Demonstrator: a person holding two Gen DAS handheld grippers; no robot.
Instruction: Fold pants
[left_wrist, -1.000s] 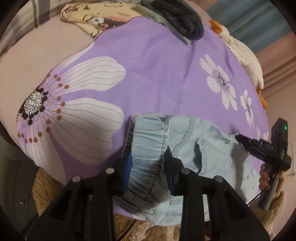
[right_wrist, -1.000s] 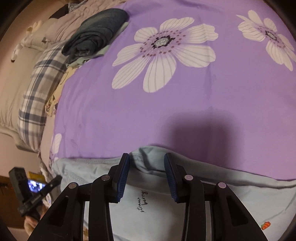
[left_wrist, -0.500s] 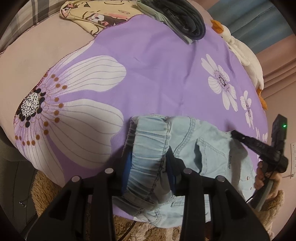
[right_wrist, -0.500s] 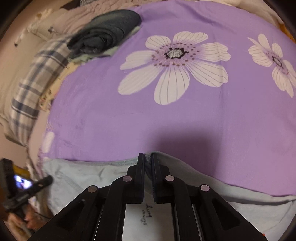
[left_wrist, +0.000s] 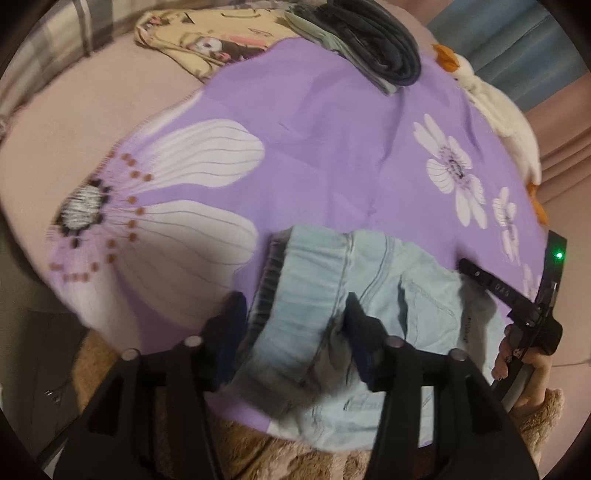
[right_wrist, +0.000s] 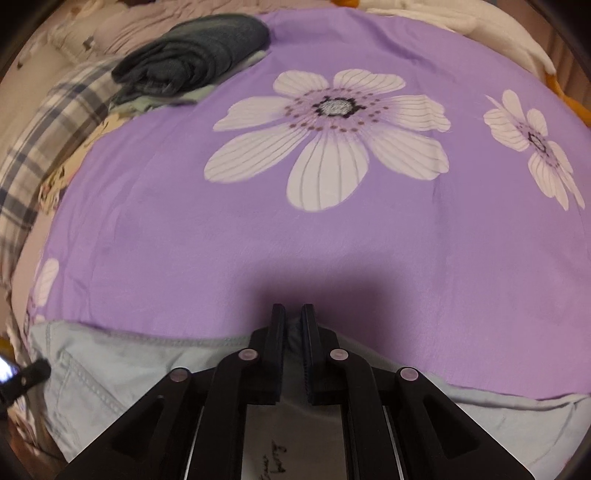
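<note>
Little can be read. In the right wrist view, dark handwritten-style lettering (right_wrist: 277, 458) stands on the pale blue pants (right_wrist: 110, 365), just under the tool; it is cut off and blurred, perhaps part of "berry". In the left wrist view, small pale characters (left_wrist: 503, 288) sit on the black arm of the other tool (left_wrist: 517, 306), too blurred to read.

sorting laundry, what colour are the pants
Pale blue denim pants, clearest in the left wrist view.
</note>
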